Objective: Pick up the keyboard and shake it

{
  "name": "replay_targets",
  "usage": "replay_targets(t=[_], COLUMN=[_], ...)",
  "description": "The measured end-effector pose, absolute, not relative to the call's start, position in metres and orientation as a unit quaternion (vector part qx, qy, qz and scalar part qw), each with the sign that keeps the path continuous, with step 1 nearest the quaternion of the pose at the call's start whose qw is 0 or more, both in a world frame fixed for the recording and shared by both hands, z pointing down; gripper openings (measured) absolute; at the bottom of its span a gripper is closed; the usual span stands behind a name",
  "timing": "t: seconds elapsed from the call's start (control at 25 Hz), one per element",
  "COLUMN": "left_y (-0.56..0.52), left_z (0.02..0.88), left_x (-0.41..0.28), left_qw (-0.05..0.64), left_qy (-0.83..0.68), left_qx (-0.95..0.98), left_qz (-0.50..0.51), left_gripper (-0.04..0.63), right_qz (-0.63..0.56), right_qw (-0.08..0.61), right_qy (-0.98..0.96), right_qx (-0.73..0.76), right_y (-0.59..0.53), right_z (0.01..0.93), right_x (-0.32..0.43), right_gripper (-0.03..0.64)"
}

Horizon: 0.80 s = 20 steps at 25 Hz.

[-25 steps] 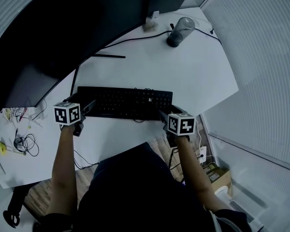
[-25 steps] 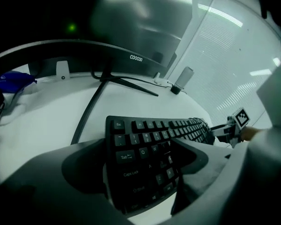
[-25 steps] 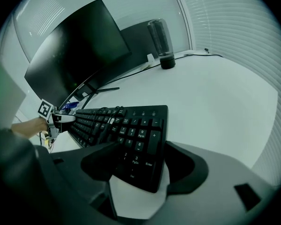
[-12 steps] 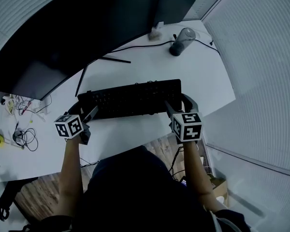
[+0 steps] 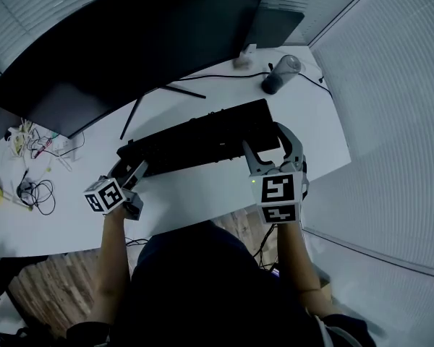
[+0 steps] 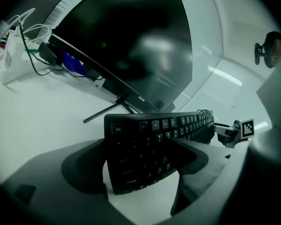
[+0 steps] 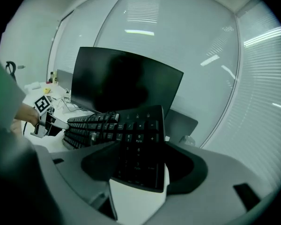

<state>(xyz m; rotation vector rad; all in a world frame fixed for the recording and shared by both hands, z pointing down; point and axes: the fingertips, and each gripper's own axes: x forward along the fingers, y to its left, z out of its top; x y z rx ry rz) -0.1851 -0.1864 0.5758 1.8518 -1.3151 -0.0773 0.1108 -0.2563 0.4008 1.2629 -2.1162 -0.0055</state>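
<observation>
Two ends of the keyboard [image 5: 199, 139] gripped: your left claw [image 5: 132, 168] clamps the left end, your right claw [image 5: 266, 142] the right, over the worktop [image 5: 202, 188].

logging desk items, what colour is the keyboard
The keyboard is black; best seen in the left gripper view.

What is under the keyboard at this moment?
The white desk shows below it in the left gripper view. The strip directly beneath is covered by the keyboard.

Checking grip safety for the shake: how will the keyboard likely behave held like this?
Probably stiff: the keyboard spans straight between left gripper and right gripper. Held only at its ends, its smooth casing might slip.
</observation>
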Motion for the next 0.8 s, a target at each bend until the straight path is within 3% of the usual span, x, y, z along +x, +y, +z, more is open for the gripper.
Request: replay_targets(t=[0.4,0.8], left_y=[-0.184,-0.179], left_z=[0.532,0.435], left_x=[-0.197,-0.206], left_qw=[0.378,0.226], left_qy=[-0.546,-0.599], left_qx=[0.747,0.764], left_qz=[-0.041,0.084], left_gripper=[0.414,0.414], right_qz=[-0.01,0.168], right_qw=[0.286,0.176], right_qy=[-0.826,-0.846], right_qx=[0.486,0.475], right_y=[-0.257,-0.257], right_z=[0.376,0.441], right_x=[0.106,0.135], right_gripper=[0.308,0.308])
